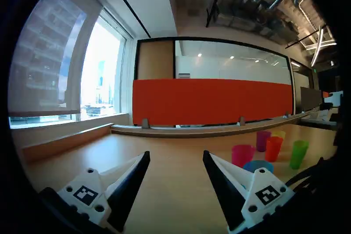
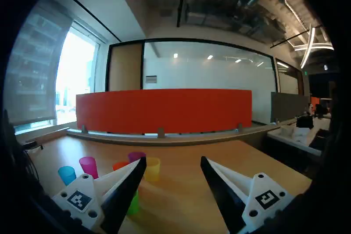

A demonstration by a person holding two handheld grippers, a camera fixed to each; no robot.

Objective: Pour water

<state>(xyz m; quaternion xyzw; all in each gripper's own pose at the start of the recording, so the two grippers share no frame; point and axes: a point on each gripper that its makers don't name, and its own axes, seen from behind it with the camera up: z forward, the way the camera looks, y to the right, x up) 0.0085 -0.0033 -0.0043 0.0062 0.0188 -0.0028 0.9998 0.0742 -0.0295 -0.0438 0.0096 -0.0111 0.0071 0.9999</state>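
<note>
Wooden desk [image 1: 184, 142] carries cups [image 1: 273, 148] right of wide left claw [image 1: 175, 154]; right claw [image 2: 173, 159] wide.

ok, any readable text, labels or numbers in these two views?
No text can be read.
wall sign: too small to read.
square markers: code patterns, no letters.
cups: no print visible.

Both cameras ride low over the wooden table [image 1: 175, 181], facing the orange partition [image 1: 210, 102] squarely from well back. Left gripper view puts the coloured cups [image 1: 273, 148] before the partition's right end; right gripper view, closer to them, before its left end. Both share partition, cups, table.
</note>
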